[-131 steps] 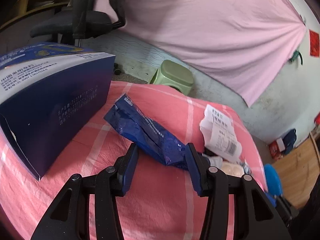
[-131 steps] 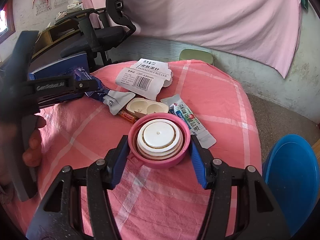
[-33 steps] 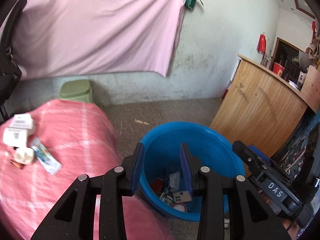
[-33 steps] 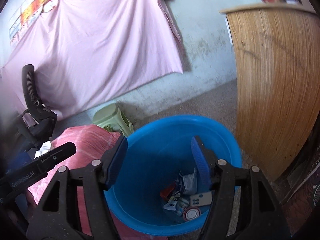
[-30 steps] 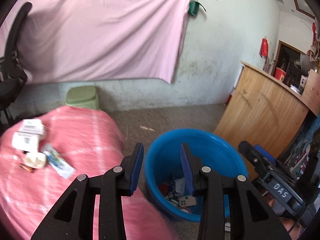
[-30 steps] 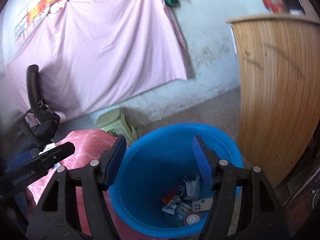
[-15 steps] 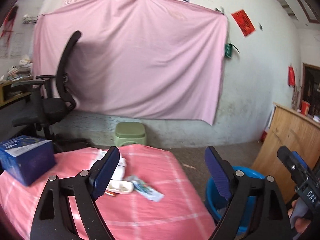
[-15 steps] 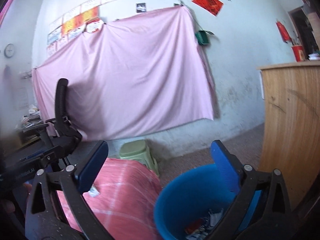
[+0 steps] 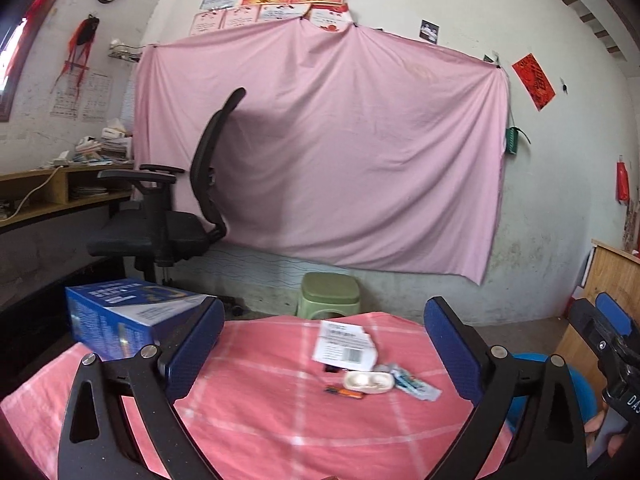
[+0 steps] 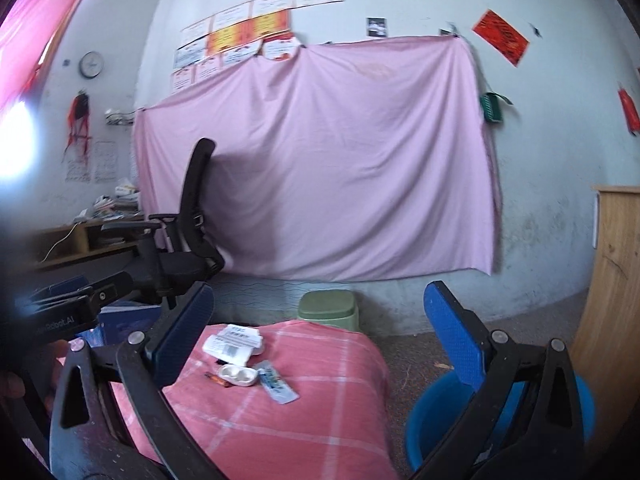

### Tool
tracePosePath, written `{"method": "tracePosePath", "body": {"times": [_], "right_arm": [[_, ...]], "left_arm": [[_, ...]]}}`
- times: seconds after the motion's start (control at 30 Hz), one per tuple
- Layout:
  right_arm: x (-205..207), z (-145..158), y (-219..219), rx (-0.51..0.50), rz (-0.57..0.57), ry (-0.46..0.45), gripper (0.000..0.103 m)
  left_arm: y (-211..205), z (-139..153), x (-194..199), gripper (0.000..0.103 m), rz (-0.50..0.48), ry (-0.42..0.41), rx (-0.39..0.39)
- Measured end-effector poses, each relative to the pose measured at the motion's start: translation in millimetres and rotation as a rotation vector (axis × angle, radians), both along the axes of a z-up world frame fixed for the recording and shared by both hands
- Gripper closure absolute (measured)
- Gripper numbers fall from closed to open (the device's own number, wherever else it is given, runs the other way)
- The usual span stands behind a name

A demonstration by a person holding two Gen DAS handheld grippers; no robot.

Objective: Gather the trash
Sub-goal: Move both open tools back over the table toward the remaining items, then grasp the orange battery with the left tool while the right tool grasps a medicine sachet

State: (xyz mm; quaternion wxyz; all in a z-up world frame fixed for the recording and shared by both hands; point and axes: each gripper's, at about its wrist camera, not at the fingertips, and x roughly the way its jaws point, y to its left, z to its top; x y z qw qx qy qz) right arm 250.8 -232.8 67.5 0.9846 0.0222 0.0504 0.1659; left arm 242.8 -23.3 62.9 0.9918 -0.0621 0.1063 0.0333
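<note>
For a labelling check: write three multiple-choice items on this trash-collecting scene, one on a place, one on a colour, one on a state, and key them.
1. Where does the white paper label lie?
A. on the pink tablecloth
B. in the blue bucket
C. on the green stool

2. What colour is the bucket beside the table?
A. green
B. blue
C. red

3. How does the right gripper stand?
A. clamped on a wrapper
B. shut and empty
C. open with nothing between its fingers

Key: 1 A, it rests on the cloth behind the white tray. 2 B, its rim and wall are blue. 3 C, both pads stand far apart around bare air.
</note>
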Motion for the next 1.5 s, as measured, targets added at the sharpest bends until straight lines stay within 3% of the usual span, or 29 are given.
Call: {"method": "tracePosePath", "body": {"times": [0.3,0.53,0.8,1.13,1.2,1.37,1.5], "right_arm": [[-4.4,-8.5,39.8,-0.096,0.065,-0.017,0.000],[9.8,-20.6,50.2,-0.141,0.054,0.039,0.000],[41.3,-38.2,56.1,-0.201,-0.014,0.194,0.000],[74.1,-54.4,56.9,-0.222,0.011,0.347,0.000],[81.3,-58.8,57.7,-0.228,0.009,0.388,0.009],[96.5,-67.3,59.4,-0.235,0.033,0.477,0.017],[109.8,-76.2,63.8,-0.251,0.061,0.552,0.027]], "left_arm": [[34.2,-21.9,-19.1,0.003,0.052,-0.005,0.035],[43.7,-43.2,-15.0,0.003,0.035,0.043,0.044],[43.5,-53.5,16.2,0.003,-0.018,0.166,0.039],[34.1,-77.4,68.5,0.004,-0.155,0.373,0.024],[31.9,-81.5,77.0,0.007,-0.186,0.407,0.019],[24.5,-97.3,105.9,0.035,-0.266,0.531,-0.007],[18.1,-108.6,125.6,0.040,-0.307,0.606,-0.028]]}}
